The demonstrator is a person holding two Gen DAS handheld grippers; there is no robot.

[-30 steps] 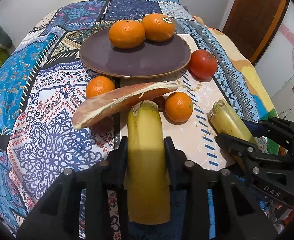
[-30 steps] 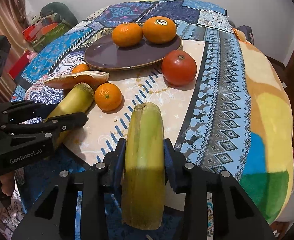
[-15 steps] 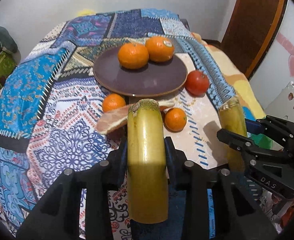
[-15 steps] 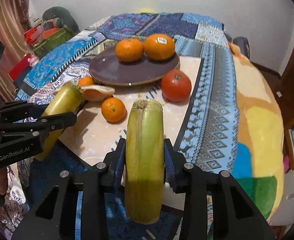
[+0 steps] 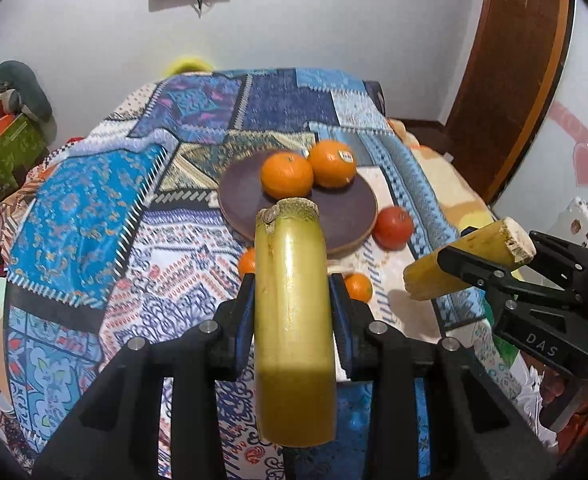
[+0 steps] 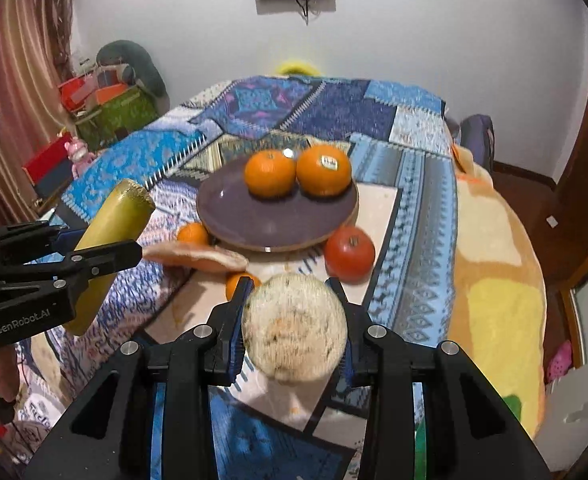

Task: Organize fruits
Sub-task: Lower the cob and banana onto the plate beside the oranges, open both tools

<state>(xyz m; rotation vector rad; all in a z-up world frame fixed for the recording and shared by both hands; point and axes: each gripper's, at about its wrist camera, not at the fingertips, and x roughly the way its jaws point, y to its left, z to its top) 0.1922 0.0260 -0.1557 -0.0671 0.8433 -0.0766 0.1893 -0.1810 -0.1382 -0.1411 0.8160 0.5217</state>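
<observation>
Left gripper (image 5: 293, 308): fingers clamping a banana half (image 5: 292, 320). Right gripper (image 6: 293, 320): fingers gripping another half (image 6: 294, 328). Far: plate (image 6: 254, 220) carrying two oranges (image 6: 270, 173).

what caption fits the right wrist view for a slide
Right gripper clamps a banana piece cut-end-on above the table, facing a purple plate with two oranges.

I hold one yellow banana piece (image 5: 294, 320) in my left tool (image 5: 292, 300) and another banana piece (image 6: 294, 328) in my right tool (image 6: 292, 320), its cut end facing me. Two oranges (image 6: 270, 174) sit side by side on the purple plate (image 6: 234, 208). A red tomato (image 6: 349, 254) lies just beside the plate. Two small oranges (image 6: 192, 234) lie near a peel (image 6: 198, 256).
</observation>
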